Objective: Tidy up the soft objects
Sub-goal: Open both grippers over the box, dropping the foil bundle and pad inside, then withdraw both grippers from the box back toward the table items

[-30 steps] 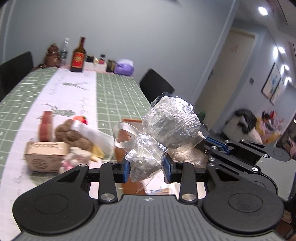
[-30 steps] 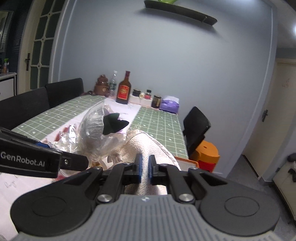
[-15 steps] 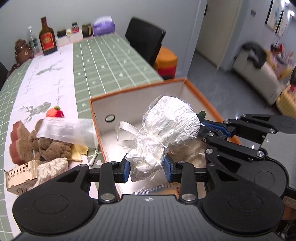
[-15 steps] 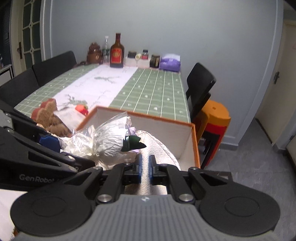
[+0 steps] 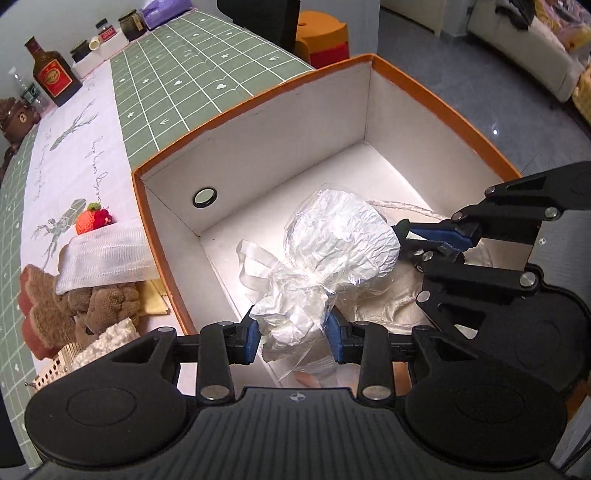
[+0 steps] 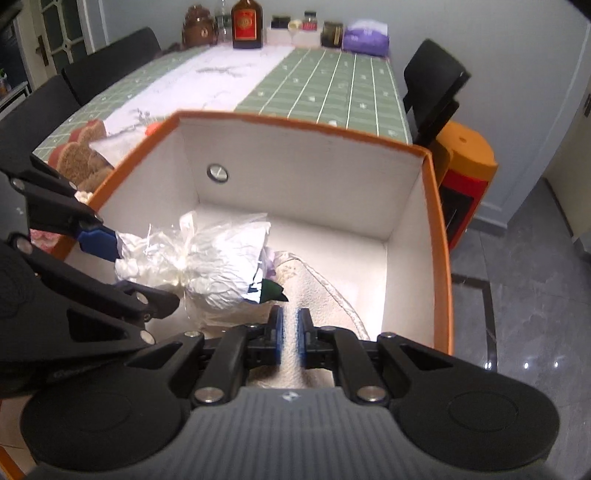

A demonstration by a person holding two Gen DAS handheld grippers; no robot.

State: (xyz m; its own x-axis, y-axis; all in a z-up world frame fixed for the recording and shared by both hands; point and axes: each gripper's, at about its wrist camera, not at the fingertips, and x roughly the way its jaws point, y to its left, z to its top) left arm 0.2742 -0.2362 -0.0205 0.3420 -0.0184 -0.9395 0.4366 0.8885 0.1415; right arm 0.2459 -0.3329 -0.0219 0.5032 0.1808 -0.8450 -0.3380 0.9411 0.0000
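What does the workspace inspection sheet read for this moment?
Surface: green checked tablecloth with a white runner.
Job's things: orange box, white inside; wrapped bouquet and cream towel over its interior.
Clutter: brown plush bear, strawberry toy, white cloth beside the box; bottle and jars at the far end.
Grippers: left gripper shut on the bouquet's stem end; right gripper shut on the towel.
Cables: nothing seen.
Surroundings: black chair, orange stool, grey tiled floor.
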